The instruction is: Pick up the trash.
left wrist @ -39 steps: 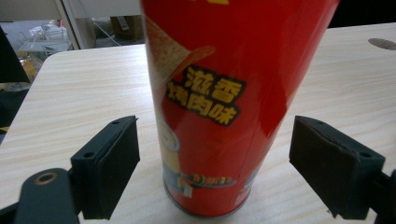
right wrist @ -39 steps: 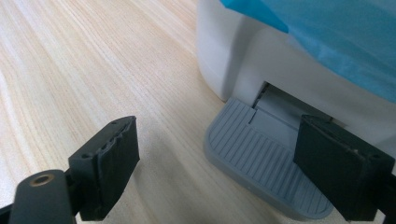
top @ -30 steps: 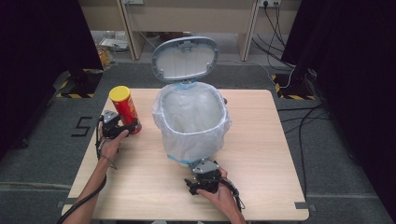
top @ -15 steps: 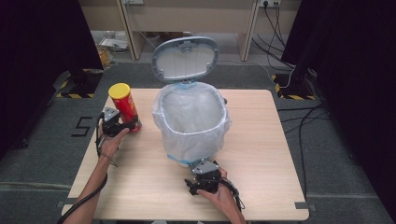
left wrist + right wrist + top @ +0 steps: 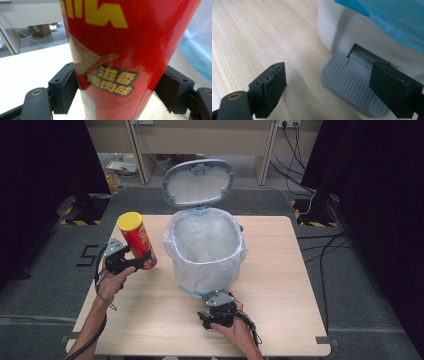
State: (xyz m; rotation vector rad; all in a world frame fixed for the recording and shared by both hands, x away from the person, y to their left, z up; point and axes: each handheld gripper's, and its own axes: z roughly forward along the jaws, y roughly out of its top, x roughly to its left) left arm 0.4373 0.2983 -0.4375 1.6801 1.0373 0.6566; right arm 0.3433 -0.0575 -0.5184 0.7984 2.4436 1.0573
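A red chips can (image 5: 137,242) with a yellow lid leans at the table's left side, its top tipped to the left. My left gripper (image 5: 131,264) is shut on its lower part. In the left gripper view the can (image 5: 112,45) sits between both jaws, and the pads (image 5: 63,91) press its sides. A white pedal bin (image 5: 205,252) with a clear liner stands mid-table, its grey lid (image 5: 199,182) up. My right gripper (image 5: 216,309) is open at the bin's front. Its jaws straddle the grey pedal (image 5: 352,80), with the right pad (image 5: 392,87) over the pedal's edge.
The wooden table (image 5: 280,290) has free surface to the right of the bin and along the front. A blue bag edge (image 5: 392,20) hangs over the bin's white body (image 5: 334,27). Cables lie on the floor at the far right (image 5: 320,205).
The can and left gripper have shifted only slightly, with the can still tilted. The right gripper stays by the pedal and the lid stays up.
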